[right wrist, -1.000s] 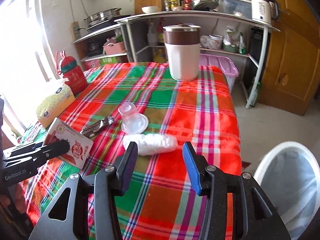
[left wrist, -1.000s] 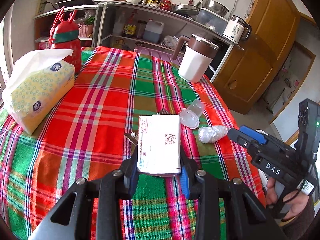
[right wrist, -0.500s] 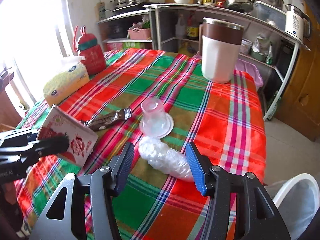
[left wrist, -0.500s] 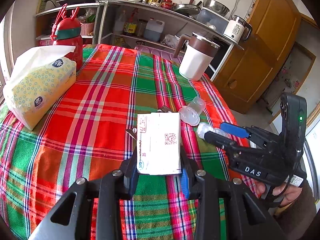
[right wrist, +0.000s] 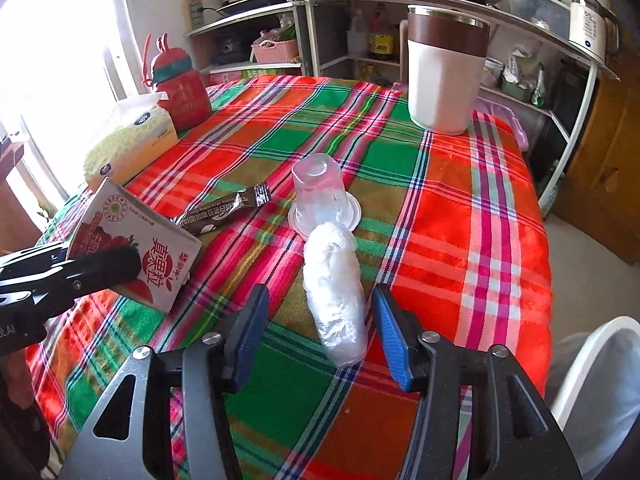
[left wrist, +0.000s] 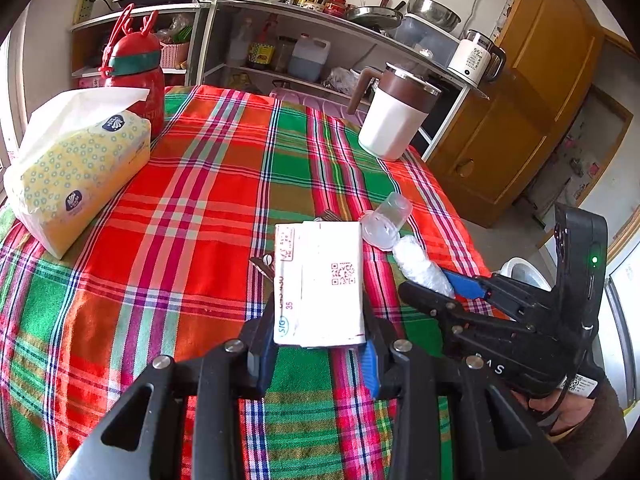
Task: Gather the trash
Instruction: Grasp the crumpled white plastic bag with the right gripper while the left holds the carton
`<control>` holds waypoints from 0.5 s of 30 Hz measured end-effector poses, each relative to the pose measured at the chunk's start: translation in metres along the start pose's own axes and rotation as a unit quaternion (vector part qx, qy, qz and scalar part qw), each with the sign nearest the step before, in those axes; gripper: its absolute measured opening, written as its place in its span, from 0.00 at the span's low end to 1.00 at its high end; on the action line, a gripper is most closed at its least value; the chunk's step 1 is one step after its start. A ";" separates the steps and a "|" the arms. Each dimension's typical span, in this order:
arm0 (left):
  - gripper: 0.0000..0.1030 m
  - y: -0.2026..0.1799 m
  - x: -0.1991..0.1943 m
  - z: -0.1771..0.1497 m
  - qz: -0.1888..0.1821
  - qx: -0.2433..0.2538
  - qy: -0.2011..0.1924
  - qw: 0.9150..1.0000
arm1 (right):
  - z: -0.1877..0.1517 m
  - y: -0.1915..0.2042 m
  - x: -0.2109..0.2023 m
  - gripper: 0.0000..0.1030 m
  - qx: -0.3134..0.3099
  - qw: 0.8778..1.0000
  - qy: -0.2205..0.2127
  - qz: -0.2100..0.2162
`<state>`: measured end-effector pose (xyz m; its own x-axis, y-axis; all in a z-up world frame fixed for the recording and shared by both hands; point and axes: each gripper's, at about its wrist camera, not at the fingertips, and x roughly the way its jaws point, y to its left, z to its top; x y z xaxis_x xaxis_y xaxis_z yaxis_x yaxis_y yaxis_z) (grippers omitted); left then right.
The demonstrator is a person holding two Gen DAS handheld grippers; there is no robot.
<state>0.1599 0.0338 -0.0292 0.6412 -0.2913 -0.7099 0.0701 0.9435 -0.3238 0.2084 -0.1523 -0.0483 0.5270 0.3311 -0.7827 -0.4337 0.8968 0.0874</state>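
Note:
My left gripper (left wrist: 318, 354) is shut on a drink carton (left wrist: 322, 282), held just above the plaid tablecloth; the carton's red printed side shows in the right wrist view (right wrist: 132, 242). My right gripper (right wrist: 320, 330) is open, its fingers on either side of a crumpled clear plastic wrap (right wrist: 334, 292) lying on the cloth; it also shows in the left wrist view (left wrist: 418, 266). An upturned clear plastic cup (right wrist: 320, 196) on its lid lies just beyond the wrap. A dark snack wrapper (right wrist: 224, 214) lies left of the cup.
A white bin (right wrist: 596, 392) stands on the floor off the table's right edge. On the table are a tissue pack (left wrist: 76, 168), a red bottle (left wrist: 136, 68) and a large white-and-brown mug (right wrist: 446, 70). Kitchen shelves stand behind.
My right gripper has moved forward over the table until its open fingers straddle the plastic wrap. My left gripper still holds the carton, nearly unmoved.

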 end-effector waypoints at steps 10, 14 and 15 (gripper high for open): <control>0.35 -0.009 -0.005 -0.004 0.003 0.009 -0.004 1.000 | -0.011 0.006 -0.024 0.23 0.020 0.999 -0.025 -0.001; 0.35 -0.016 -0.010 -0.004 0.000 0.016 -0.008 1.000 | -0.015 0.008 -0.042 0.23 0.032 0.998 -0.045 0.001; 0.35 -0.018 -0.011 -0.005 -0.002 0.019 -0.009 1.000 | -0.016 0.008 -0.045 0.23 0.036 0.998 -0.047 -0.001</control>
<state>0.1482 0.0193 -0.0185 0.6544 -0.2916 -0.6976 0.1013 0.9481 -0.3013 0.1692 -0.1647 -0.0223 0.5955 0.3526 -0.7218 -0.3803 0.9152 0.1333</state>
